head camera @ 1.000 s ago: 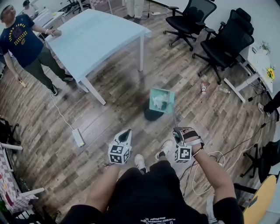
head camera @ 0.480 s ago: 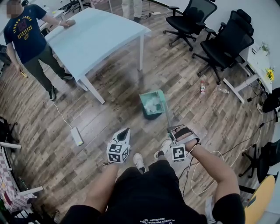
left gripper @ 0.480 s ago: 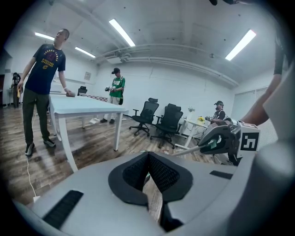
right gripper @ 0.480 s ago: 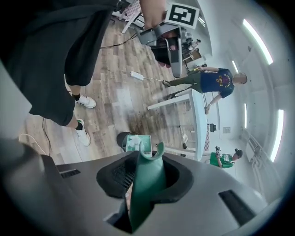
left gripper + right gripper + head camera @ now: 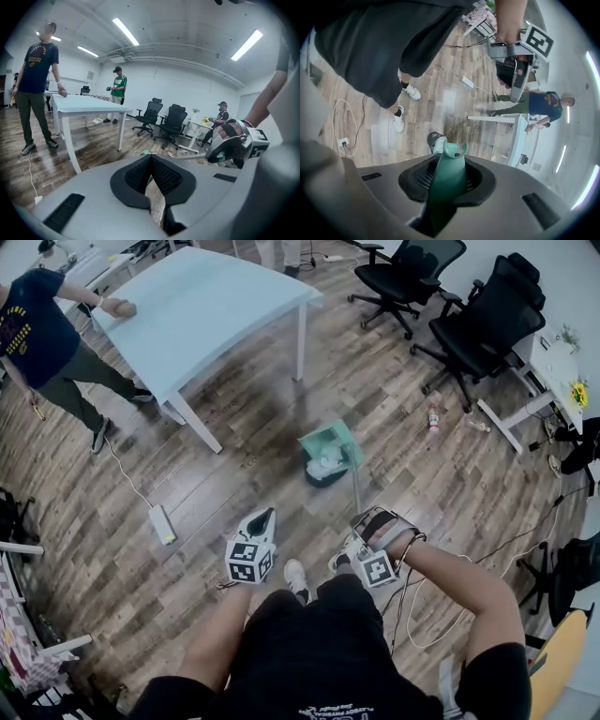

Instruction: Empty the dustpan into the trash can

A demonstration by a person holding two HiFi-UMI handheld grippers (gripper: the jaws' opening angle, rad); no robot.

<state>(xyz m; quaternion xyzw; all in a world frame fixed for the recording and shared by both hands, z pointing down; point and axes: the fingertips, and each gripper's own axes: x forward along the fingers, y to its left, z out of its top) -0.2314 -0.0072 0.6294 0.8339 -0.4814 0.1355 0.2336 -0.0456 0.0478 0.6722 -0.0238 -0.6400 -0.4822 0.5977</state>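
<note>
My right tongs [image 5: 449, 174] are clamped on the green handle [image 5: 448, 190] of the dustpan [image 5: 330, 441], which hangs tilted just over the bin [image 5: 314, 479] ahead of them; my left tongs [image 5: 151, 174] are closed together, holding nothing

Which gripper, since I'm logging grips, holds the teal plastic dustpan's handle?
The right gripper: its jaws clamp the teal plastic dustpan handle; the left gripper holds nothing.

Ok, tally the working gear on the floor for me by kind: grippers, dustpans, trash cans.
grippers: 2 (left gripper, right gripper)
dustpan: 1
trash can: 1
total: 4
</note>
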